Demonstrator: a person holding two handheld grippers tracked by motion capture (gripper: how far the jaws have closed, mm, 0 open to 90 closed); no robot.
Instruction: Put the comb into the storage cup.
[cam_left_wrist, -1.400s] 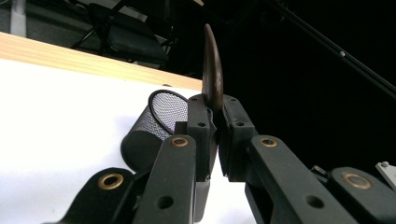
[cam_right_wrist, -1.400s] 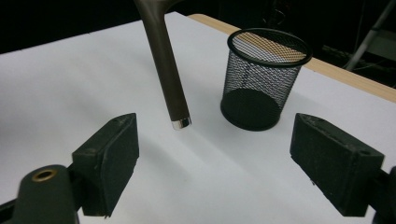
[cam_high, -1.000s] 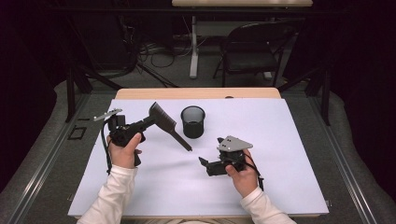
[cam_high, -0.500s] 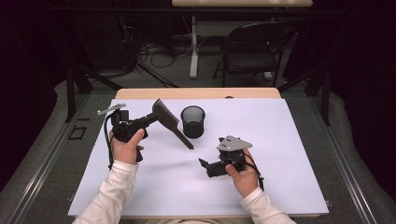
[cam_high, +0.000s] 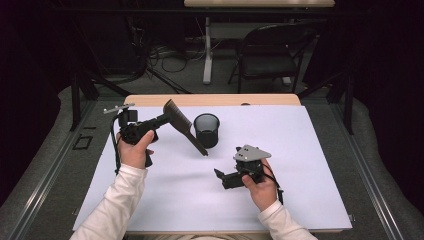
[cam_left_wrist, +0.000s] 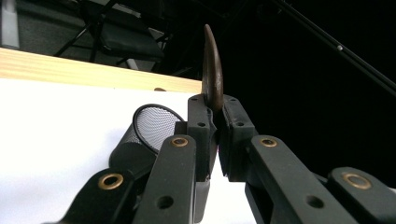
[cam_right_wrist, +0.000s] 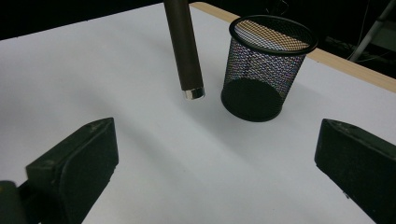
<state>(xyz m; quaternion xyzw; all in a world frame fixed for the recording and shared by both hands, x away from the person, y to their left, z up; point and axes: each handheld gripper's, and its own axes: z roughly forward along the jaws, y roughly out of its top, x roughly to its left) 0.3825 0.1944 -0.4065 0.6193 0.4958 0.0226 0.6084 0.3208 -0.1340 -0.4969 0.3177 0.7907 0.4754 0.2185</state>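
Observation:
My left gripper (cam_high: 163, 120) is shut on the wide head of a dark brown brush (cam_high: 186, 129) and holds it in the air. The brush's long handle slants down to the right, ending in a silver tip just left of a black mesh cup (cam_high: 207, 130). In the left gripper view the jaws of my left gripper (cam_left_wrist: 215, 105) pinch the brush's thin edge (cam_left_wrist: 212, 70), with the cup (cam_left_wrist: 154, 123) behind. My right gripper (cam_high: 221, 178) rests low on the sheet, open with nothing in it, its jaws having just been opening a little wider. Past my right gripper (cam_right_wrist: 219, 144) I see the handle (cam_right_wrist: 184, 46) and the cup (cam_right_wrist: 264, 70).
A white sheet (cam_high: 300, 150) covers the table, with a wooden edge (cam_high: 215, 100) at the far side. A black chair (cam_high: 270, 55) and table legs stand on the floor beyond it. Dark curtains close off both sides.
My left hand has lifted the brush a little and carried it slightly toward the cup. The right hand has stayed where it was.

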